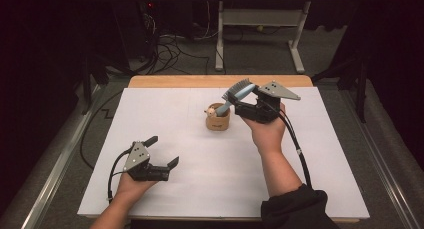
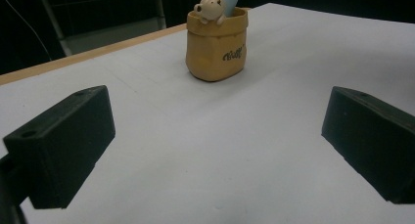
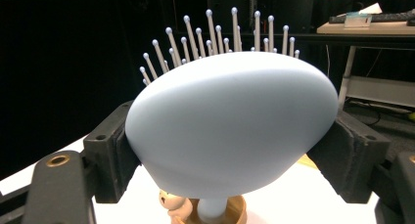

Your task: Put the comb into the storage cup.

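A light-blue hairbrush (image 1: 237, 96) stands tilted with its handle down in a small tan sack-shaped holder (image 1: 218, 120) that has a little bear figure on its rim. My right gripper (image 1: 246, 95) is shut on the brush head; in the right gripper view the two black pads (image 3: 110, 150) press on both sides of the pale head (image 3: 230, 121), bristles pointing away. My left gripper (image 1: 162, 151) rests low on the white sheet at the near left, open and with nothing in it. Ahead of it the holder (image 2: 216, 45) stands between its spread fingers (image 2: 63, 145).
A white sheet (image 1: 165, 114) covers the table, whose wooden edge (image 1: 175, 81) shows at the far side. Beyond it are a white table frame (image 1: 260, 29) and cables on the floor. A cable (image 1: 295, 144) trails from the right gripper along the forearm.
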`<state>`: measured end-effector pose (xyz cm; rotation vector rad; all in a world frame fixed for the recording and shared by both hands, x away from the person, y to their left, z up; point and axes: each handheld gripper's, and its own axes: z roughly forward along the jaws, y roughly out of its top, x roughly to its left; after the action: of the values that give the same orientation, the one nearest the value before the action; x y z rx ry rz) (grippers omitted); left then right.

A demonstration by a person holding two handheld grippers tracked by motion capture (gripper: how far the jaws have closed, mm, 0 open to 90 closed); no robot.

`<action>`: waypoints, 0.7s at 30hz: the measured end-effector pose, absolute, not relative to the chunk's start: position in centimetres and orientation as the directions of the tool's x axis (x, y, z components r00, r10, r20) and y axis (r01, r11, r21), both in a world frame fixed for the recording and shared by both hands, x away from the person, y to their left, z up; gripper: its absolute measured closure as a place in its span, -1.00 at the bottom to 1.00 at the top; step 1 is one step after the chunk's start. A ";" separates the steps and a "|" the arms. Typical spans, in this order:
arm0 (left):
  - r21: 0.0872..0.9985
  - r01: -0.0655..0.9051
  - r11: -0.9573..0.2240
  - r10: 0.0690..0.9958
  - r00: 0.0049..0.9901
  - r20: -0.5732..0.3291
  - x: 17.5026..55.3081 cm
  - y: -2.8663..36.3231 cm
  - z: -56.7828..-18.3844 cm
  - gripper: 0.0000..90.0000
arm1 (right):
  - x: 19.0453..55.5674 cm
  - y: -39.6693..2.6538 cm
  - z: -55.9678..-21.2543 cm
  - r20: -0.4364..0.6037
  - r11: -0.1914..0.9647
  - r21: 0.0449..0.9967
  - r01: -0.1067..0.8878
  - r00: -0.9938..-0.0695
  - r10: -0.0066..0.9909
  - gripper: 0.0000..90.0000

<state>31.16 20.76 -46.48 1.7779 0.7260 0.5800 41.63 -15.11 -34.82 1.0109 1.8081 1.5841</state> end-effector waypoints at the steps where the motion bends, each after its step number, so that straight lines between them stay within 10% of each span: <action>1: 0.953 0.194 -0.233 0.719 0.694 0.035 31.2 20.8 -46.5 -1.00 | 41.7 -15.1 -35.0 0.089 0.032 0.980 0.194 -0.581 0.809 -0.53; 21: 0.956 0.196 -0.217 0.718 0.695 0.021 31.0 20.8 -46.4 -1.00 | 42.7 -14.4 -36.2 0.109 0.028 0.975 0.222 -0.578 0.809 -0.53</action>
<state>31.04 20.84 -46.41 1.7614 0.7304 0.5691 42.70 -14.40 -36.19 1.0445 1.8254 1.5824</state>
